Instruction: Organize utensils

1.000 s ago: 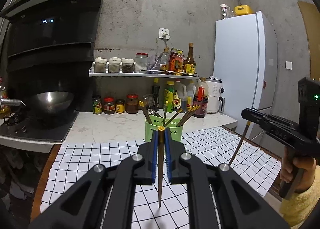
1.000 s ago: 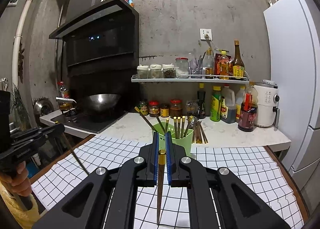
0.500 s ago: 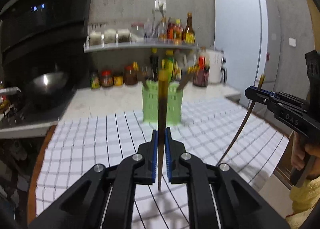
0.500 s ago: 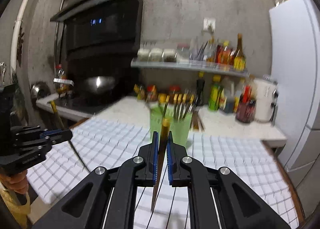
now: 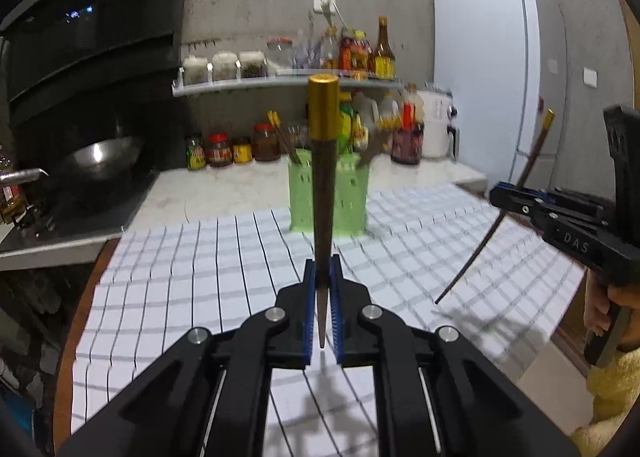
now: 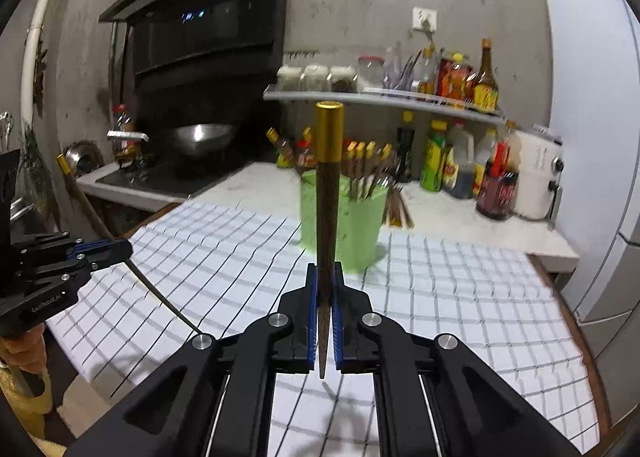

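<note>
Two grippers, one gold-capped chopstick pinched in each, above the grid-checked cloth [image 5: 168, 289].

Left to right: left gripper [image 5: 322, 257] with blue pads pressed onto left chopstick [image 5: 322, 185], gold cap up, tip pointing down between the pads, roughly upright; green holder [image 5: 344, 197] stands beyond it on the cloth's far edge, several chopsticks upright inside; right gripper [image 6: 325, 269] likewise clamped on right chopstick [image 6: 329, 185], upright, cap up, tip down; seen from the left wrist camera the right chopstick tilts, its tip near the cloth, contact unclear.
</note>
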The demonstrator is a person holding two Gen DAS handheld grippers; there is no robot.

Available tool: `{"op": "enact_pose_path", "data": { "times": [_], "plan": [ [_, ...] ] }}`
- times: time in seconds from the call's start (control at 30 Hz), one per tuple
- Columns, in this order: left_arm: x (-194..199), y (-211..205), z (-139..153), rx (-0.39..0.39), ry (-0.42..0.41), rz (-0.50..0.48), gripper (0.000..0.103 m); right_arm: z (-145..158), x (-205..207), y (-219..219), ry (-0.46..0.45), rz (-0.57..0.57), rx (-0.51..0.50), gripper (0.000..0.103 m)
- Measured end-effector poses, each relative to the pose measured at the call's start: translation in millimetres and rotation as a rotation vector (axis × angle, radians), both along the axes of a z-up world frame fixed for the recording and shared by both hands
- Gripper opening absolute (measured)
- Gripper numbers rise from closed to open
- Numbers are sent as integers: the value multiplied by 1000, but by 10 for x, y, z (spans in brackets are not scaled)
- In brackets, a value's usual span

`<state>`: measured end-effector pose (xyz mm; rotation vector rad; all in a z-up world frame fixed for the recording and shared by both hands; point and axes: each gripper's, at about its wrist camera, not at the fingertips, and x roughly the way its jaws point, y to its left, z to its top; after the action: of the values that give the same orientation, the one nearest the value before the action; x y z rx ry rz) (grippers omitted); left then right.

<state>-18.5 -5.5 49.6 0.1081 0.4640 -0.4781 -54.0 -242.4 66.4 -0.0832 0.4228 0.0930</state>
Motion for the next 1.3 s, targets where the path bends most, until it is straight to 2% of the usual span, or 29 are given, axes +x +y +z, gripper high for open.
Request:
{"op": "enact_pose_path", "data": {
  "times": [0.13, 0.27, 0.37, 0.43, 0.57, 0.7, 0.83, 0.87, 0.97, 1.0, 1.17, 1.27, 1.3],
  "plan": [
    [312, -111, 228, -40, -83, 16, 7, 181, 290, -186, -82, -48, -2, 7],
    [780, -264, 597, -108, -175, 42, 7, 451, 659, -387, -181, -99, 12, 7],
    [1154, -377, 844, -170, -188, 38, 6, 675, 952, -545, -244, -112, 65, 7],
    [1440, -481, 938, -197, -166, 31, 6, 782, 1176, -626, -267, -108, 105, 7],
    [1948, -735, 880, -169, -92, 24, 7, 774, 1674, -670, -201, -81, 156, 7],
    [2346, -952, 665, -115, -12, 16, 7, 560, 2081, -620, -90, -55, 157, 7],
    [2579, -1032, 472, -104, 57, 1, 7, 363, 2295, -543, -4, -19, 156, 8],
    [2594, -1030, 465, -109, 57, 1, 7, 344, 2307, -536, 3, -15, 156, 10],
    [2522, -952, 540, -130, 35, -11, 29, 423, 2181, -584, -38, -28, 170, 38],
    [2450, -910, 589, -136, 9, -8, 34, 483, 2111, -603, -57, -37, 168, 40],
    [1961, -640, 889, -148, -93, 27, 44, 797, 1551, -726, -143, -84, 169, 48],
    [1623, -461, 914, -135, -107, 82, 56, 812, 1207, -757, -141, -104, 173, 56],
    [1522, -418, 880, -120, -105, 107, 59, 758, 1062, -742, -117, -118, 167, 62]
  ]
}}
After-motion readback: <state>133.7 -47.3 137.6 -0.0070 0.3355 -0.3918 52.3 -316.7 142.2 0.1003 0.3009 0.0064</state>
